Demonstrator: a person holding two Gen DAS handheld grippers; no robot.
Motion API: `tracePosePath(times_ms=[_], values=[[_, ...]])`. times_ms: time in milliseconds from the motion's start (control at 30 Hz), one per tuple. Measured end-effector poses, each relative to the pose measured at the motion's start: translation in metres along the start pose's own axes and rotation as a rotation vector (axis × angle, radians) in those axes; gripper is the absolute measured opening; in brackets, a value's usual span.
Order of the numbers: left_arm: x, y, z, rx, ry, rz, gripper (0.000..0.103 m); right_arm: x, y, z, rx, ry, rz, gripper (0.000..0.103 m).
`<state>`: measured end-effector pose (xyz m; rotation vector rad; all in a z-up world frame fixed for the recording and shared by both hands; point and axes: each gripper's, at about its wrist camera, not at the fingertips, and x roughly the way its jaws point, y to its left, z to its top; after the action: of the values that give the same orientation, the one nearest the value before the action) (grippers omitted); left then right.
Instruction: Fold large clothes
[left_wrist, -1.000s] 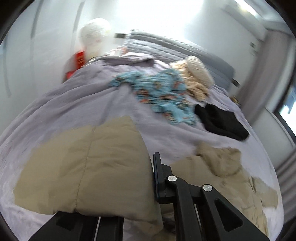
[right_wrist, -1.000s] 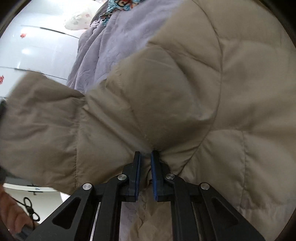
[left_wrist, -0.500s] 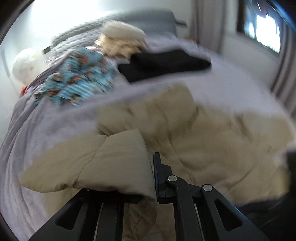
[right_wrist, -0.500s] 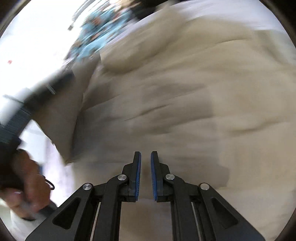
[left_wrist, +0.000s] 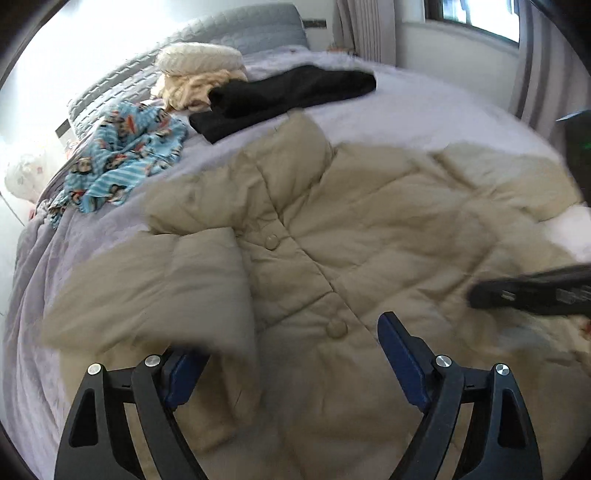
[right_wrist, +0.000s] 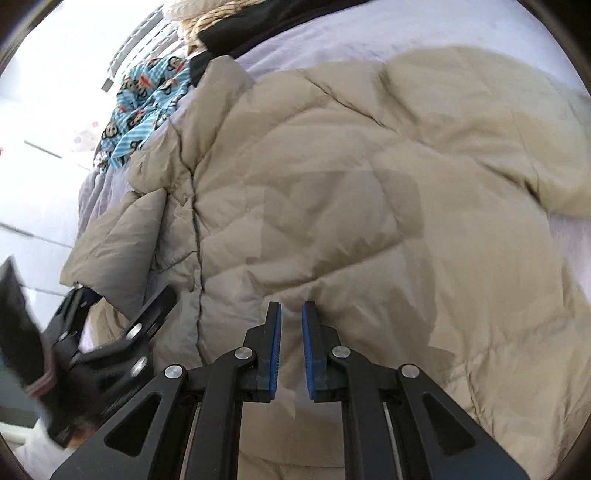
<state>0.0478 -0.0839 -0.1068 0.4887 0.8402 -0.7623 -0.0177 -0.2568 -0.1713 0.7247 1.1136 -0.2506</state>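
A beige puffer jacket (left_wrist: 351, 229) lies spread front-up on the lilac bed cover (left_wrist: 424, 107), its snap buttons showing down the middle. One sleeve (left_wrist: 177, 280) lies folded over its left side. My left gripper (left_wrist: 291, 354) is open wide just above the jacket's lower front, holding nothing. My right gripper (right_wrist: 291, 325) hovers over the jacket (right_wrist: 369, 184) with its blue pads close together and nothing between them. It also shows in the left wrist view (left_wrist: 532, 291) at the right. The left gripper shows in the right wrist view (right_wrist: 122, 317) by the sleeve.
A blue patterned garment (left_wrist: 125, 155), a black garment (left_wrist: 288, 92) and a cream pile (left_wrist: 199, 74) lie further up the bed near the grey headboard (left_wrist: 229, 40). Curtains (left_wrist: 369, 29) and a window hang at the right.
My left gripper let go of the sleeve and opened wide; the sleeve now lies folded on the jacket. My right gripper released the jacket fabric. The jacket now lies flat.
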Motion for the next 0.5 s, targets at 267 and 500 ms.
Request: tracePosePath(times_ms=[267, 500], values=[[-0.056, 0.111, -0.041, -0.29, -0.044, 0.266, 0.088, -0.016, 0.094, -0.011, -0.38, -0.073, -0.041, 0.078], [-0.001, 0.184, -0.107, -0.626, 0.156, 0.276, 0.088, 0.046, 0.21, -0.052, -0.873, -0.092, -0.237, 0.078]])
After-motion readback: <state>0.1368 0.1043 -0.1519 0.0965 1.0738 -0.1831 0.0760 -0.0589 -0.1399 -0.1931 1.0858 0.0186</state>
